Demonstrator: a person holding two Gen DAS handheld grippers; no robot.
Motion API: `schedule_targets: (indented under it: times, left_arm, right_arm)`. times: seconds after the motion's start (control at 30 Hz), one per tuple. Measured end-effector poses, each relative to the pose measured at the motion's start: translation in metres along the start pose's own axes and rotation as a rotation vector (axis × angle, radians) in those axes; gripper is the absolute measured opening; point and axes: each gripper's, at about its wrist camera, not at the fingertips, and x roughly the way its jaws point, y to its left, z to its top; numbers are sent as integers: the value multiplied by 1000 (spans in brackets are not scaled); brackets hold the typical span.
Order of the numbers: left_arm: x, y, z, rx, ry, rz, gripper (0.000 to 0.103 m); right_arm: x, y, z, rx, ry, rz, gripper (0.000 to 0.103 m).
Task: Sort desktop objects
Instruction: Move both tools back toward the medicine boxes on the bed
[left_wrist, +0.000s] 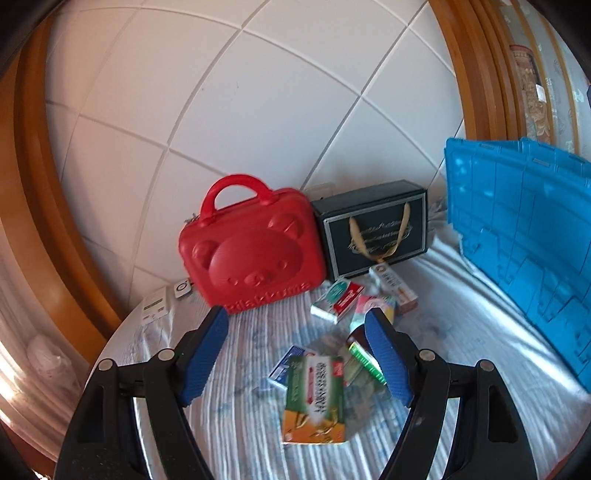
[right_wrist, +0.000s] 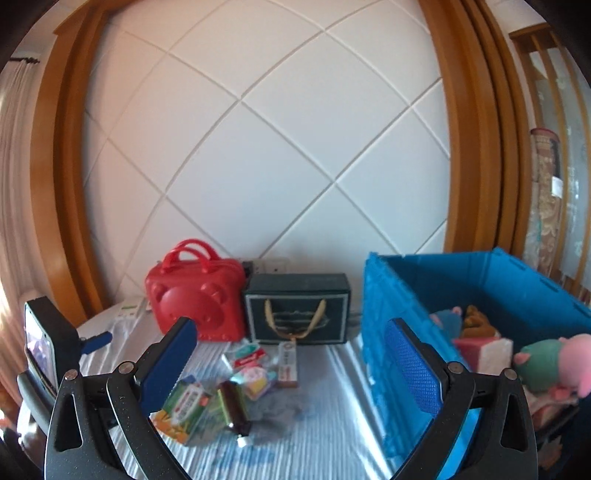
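Observation:
A pile of small boxes lies on the striped cloth. A green and orange box (left_wrist: 314, 398) sits nearest, between my left gripper's (left_wrist: 299, 332) open fingers and a little below them. It also shows in the right wrist view (right_wrist: 183, 410) beside a brown bottle (right_wrist: 234, 406). A red and white box (left_wrist: 336, 301) and a tall white box (left_wrist: 395, 291) lie farther back. My right gripper (right_wrist: 291, 354) is open and empty, above the cloth next to the blue crate (right_wrist: 388, 295). The left gripper's body (right_wrist: 48, 343) shows at the left of the right wrist view.
A red bear-face case (left_wrist: 251, 251) and a dark gift box with a gold ribbon handle (left_wrist: 373, 229) stand against the white tiled wall. The blue crate (left_wrist: 517, 240) at the right holds plush toys (right_wrist: 550, 362) and a pink box. A white device (left_wrist: 155, 306) lies at the far left.

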Motion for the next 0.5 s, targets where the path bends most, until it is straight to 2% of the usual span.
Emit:
schedule_targets:
  times: [0.13,0.3,0.5]
  left_arm:
    - [13,17,-34,15,35,-6,76]
    - [35,16,-63,2,110,-42,76]
    - [67,7,-86,-10,171,-56,76]
  right_arm:
    - [38,24,-34,-13,89,37,103]
    - [89,42,-73,-58,246,100,103]
    - [138,53,-107,-114,353,161,103]
